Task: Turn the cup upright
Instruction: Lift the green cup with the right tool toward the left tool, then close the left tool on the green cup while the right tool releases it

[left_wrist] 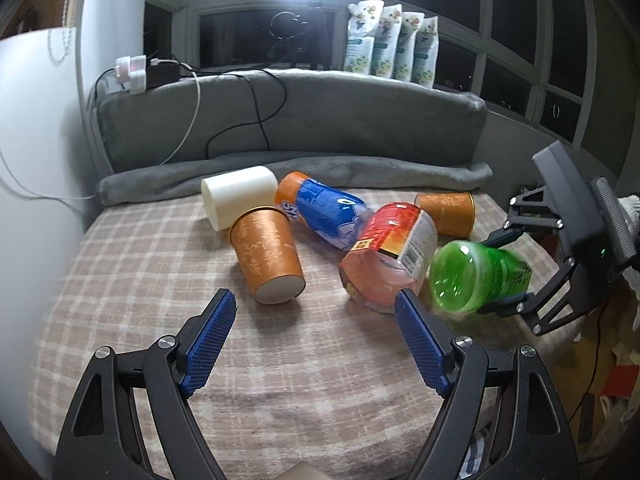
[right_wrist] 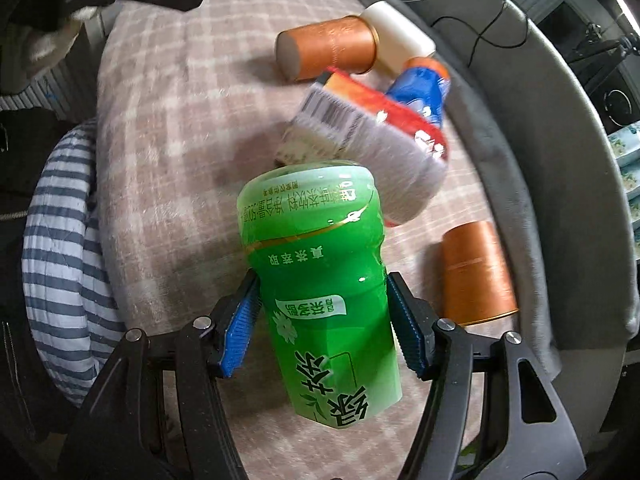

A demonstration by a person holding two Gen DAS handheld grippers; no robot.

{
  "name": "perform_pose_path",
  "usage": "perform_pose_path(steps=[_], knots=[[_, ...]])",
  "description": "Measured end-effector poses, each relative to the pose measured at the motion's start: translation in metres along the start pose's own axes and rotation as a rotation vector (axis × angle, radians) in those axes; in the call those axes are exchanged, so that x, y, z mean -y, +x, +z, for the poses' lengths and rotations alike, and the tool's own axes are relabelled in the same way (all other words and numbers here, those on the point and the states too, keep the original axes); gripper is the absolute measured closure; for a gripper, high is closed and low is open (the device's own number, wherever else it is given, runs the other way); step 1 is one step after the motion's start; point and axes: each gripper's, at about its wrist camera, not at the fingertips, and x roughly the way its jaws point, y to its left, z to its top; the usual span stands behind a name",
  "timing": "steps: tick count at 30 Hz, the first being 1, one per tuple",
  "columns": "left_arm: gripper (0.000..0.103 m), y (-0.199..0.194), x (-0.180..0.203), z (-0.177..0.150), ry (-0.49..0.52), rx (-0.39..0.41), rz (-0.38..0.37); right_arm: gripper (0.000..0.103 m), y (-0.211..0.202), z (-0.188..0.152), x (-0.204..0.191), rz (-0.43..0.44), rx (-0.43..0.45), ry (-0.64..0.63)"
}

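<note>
At 3 o'clock on the checked blanket (left_wrist: 160, 264), the green cup (left_wrist: 476, 276) lies clamped on its side in the right gripper (right_wrist: 322, 316), while the left gripper (left_wrist: 316, 320) hovers spread wide at 6 o'clock, empty.

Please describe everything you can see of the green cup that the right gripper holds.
The green cup looks like translucent plastic under a glossy green label with white Chinese characters and a gold line. The right gripper is shut on its middle; both blue pads press its sides. It is tilted, its closed base toward the left gripper's camera, beside the red-labelled cup.
</note>
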Motion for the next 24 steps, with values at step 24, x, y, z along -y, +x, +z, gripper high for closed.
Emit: perform_pose_path(steps=[24], knots=[[0.021, 0.024, 0.085, 0.025, 0.493, -0.192, -0.312, 0.017, -0.074, -0.089, 0.007, -0.082, 0.266, 0.585]])
